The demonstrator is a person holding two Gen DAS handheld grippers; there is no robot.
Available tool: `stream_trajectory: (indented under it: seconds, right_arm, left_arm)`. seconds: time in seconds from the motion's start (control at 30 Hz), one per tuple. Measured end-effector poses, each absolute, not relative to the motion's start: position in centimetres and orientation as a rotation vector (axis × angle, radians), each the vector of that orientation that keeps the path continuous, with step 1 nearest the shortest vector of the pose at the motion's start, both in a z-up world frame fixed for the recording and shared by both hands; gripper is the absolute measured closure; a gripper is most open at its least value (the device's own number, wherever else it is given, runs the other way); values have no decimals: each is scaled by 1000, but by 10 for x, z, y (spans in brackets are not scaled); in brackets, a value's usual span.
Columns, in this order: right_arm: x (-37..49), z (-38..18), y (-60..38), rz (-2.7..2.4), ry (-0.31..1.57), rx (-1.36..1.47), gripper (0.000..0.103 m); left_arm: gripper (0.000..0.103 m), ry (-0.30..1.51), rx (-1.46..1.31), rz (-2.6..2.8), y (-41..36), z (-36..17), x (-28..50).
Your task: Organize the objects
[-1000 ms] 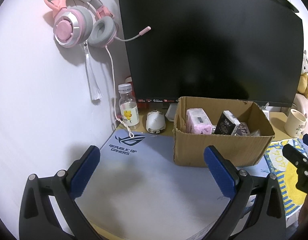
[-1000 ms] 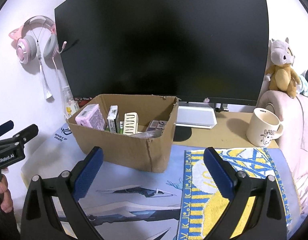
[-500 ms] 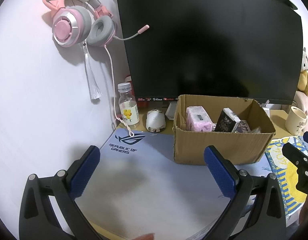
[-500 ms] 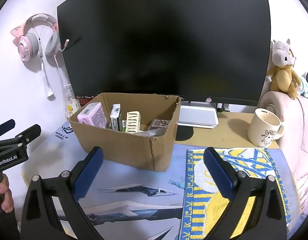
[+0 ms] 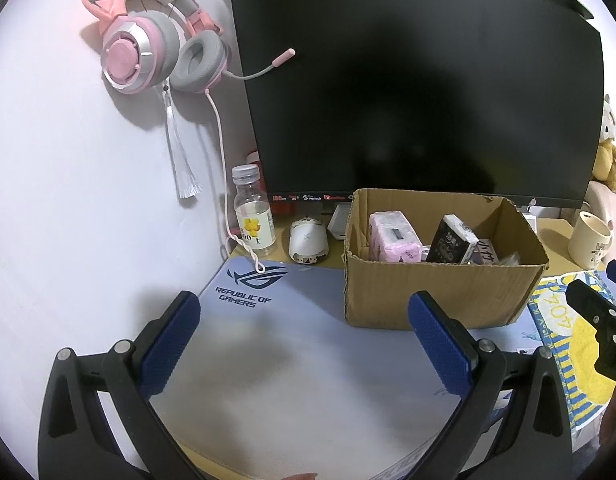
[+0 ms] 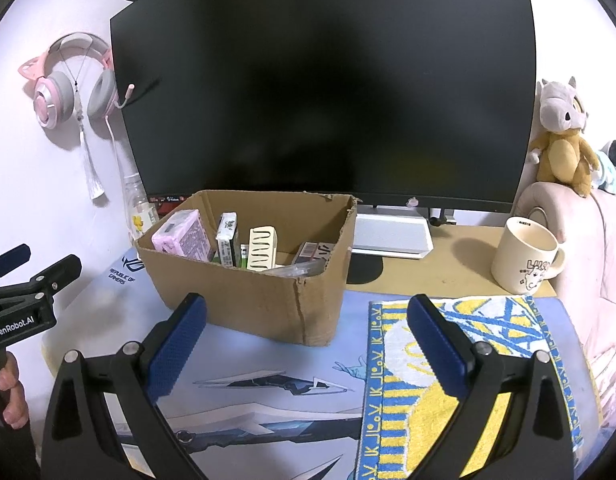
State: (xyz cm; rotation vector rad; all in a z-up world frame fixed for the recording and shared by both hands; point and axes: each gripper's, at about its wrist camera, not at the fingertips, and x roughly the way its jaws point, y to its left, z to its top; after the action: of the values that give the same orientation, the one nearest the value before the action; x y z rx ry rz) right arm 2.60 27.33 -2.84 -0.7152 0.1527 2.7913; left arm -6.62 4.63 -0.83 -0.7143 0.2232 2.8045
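Observation:
An open cardboard box (image 5: 436, 296) (image 6: 243, 292) stands on the desk mat in front of the monitor. It holds a pink tissue pack (image 5: 394, 236) (image 6: 181, 236), a dark packet (image 5: 452, 240), a cream comb-like item (image 6: 261, 248) and other small items. My left gripper (image 5: 303, 336) is open and empty, above the mat left of the box. My right gripper (image 6: 305, 336) is open and empty, in front of the box. A yellow and blue towel (image 6: 468, 368) lies to the right of the box.
A large black monitor (image 5: 416, 92) stands behind the box. Pink headphones (image 5: 147, 56) hang on the left wall. A clear bottle (image 5: 253, 216) and a white mouse (image 5: 308, 240) sit at the back left. A cream mug (image 6: 526, 256) and plush toys (image 6: 560, 136) are at the right.
Both grippers have drawn back slightly from the box and stay open. Nothing on the desk has moved.

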Motion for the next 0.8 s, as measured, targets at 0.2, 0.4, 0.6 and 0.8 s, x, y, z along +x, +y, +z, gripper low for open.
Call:
stream_trajectory:
  seconds: [0.2,0.4,0.6,0.8]
  right_arm:
    - [26,-28,273,2787,157,-714,0]
    - [27,-27,274,2791,157,-695,0]
    - [28,-27,276,2798,167,-704,0]
    - [28,-27,274,2806,154,-705,0]
  left_arm:
    - [0,223,-717,2808,47,-9,-67]
    - [0,214,-725,2802,48,-9,-67]
    - [0,214,-726,2804,48,-9,-68]
    - [0,213,-727,2806,48,-9,-67]
